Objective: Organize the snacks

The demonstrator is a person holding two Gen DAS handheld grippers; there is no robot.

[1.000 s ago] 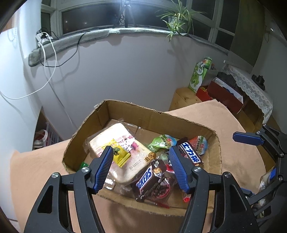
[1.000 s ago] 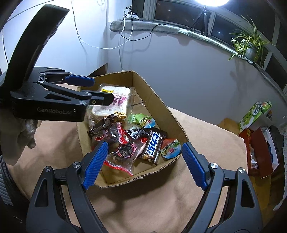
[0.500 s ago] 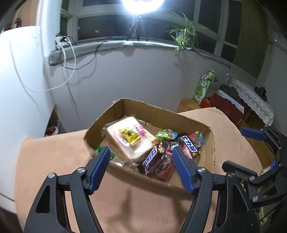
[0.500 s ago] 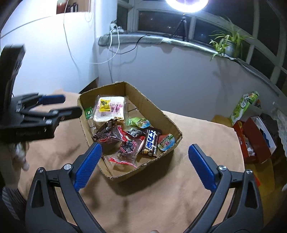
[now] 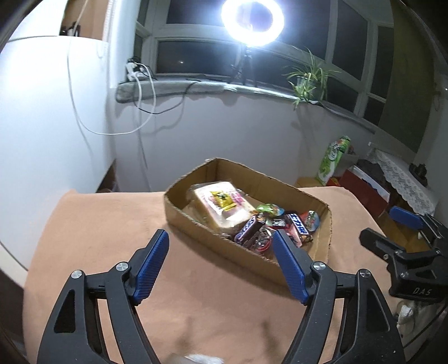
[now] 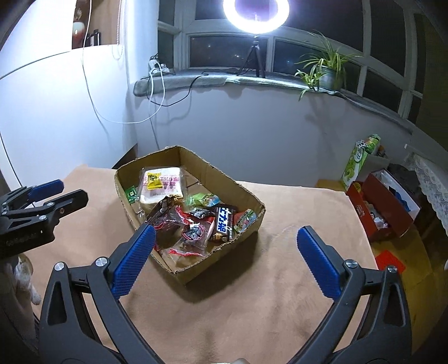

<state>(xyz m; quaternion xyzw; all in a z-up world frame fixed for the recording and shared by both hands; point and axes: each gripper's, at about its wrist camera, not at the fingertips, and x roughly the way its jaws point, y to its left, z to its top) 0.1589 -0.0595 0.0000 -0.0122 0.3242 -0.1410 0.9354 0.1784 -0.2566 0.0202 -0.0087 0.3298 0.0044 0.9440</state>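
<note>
A shallow cardboard box (image 5: 196, 226) (image 6: 218, 254) sits on the tan-covered table, filled with snacks: a wrapped bread loaf (image 5: 221, 204) (image 6: 161, 186), a Snickers bar (image 5: 247, 228), a dark bar with blue-white lettering (image 5: 299, 224) (image 6: 224, 222), and several small packets. My left gripper (image 5: 221, 266) is open and empty, above the table short of the box's near wall. My right gripper (image 6: 226, 260) is open and empty, wide apart, near the box's front corner. Each gripper shows in the other's view, the right one (image 5: 406, 232) and the left one (image 6: 47, 196).
The table's tan cloth (image 5: 92, 238) (image 6: 294, 280) surrounds the box. Right of the table stand a red box (image 6: 378, 204) and a green carton (image 6: 359, 159). A ring light (image 5: 252, 21) and a potted plant (image 6: 327, 70) are on the window sill behind.
Both grippers have pulled back and up from the box, so it looks smaller and farther. Both stay open and empty. The snacks have not moved.
</note>
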